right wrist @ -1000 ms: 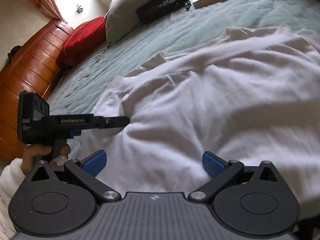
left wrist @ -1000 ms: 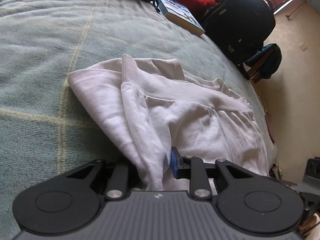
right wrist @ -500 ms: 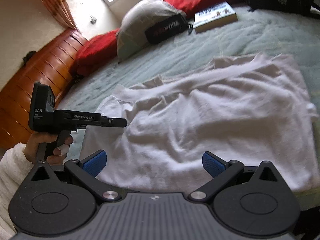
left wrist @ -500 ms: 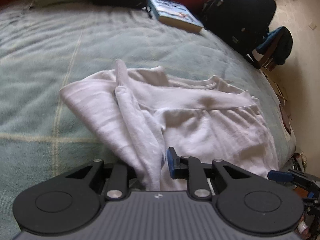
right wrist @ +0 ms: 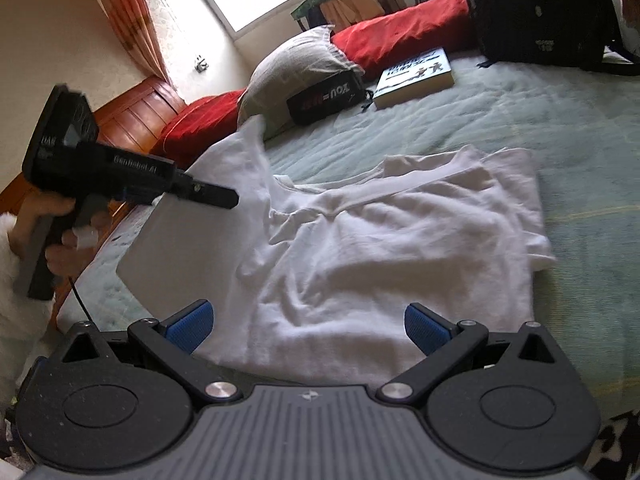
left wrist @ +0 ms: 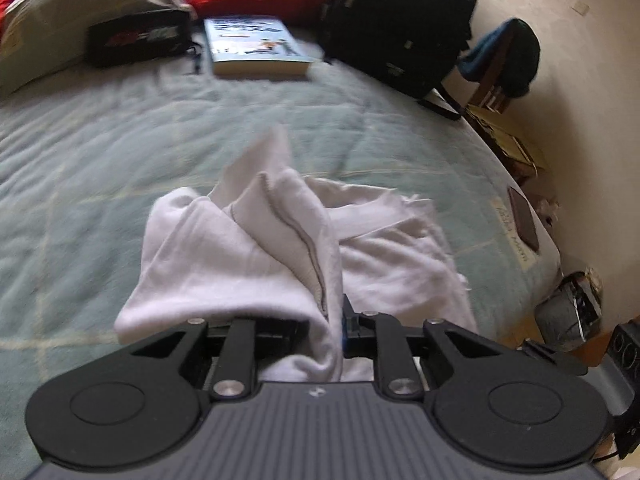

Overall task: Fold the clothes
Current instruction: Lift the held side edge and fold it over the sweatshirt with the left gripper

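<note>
White t-shirt (right wrist: pixel 400 248) rumpled on bed (right wrist: pixel 540 120), 9 o'clock edge lifted; left gripper (left wrist: pixel 334 332) fingers pinching it, right gripper (right wrist: pixel 308 326) fingers spread, empty

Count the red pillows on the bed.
2. One red pillow lies at the head of the bed behind the book; the other lies left of the grey pillow, beside the wooden bed frame. More may be hidden.
</note>
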The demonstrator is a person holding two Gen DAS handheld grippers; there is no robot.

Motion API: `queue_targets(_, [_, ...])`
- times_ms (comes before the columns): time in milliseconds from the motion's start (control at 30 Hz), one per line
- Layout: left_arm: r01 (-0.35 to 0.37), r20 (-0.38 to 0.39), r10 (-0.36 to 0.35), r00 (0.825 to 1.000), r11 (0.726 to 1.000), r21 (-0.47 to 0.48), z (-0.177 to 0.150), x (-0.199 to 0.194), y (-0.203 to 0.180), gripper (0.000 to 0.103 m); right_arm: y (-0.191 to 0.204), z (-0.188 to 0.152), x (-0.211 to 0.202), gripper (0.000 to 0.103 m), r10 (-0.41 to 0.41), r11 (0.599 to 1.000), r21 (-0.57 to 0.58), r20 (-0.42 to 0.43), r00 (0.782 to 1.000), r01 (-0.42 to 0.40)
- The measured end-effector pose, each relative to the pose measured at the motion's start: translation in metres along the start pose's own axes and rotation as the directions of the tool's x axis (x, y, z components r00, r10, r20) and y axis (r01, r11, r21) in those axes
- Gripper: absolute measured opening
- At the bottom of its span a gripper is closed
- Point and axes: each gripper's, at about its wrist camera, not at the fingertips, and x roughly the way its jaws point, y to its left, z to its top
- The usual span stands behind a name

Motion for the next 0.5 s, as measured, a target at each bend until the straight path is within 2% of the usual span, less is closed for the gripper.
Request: queue_targets(500, [0.049,-0.061,-0.048,0.997,0.999,0.013,0.032,0.053,-0.076,0.018,-0.049,-0.007,-0.048,0.103,-0.033,0.994,0.105,0.128,0.991,0.019])
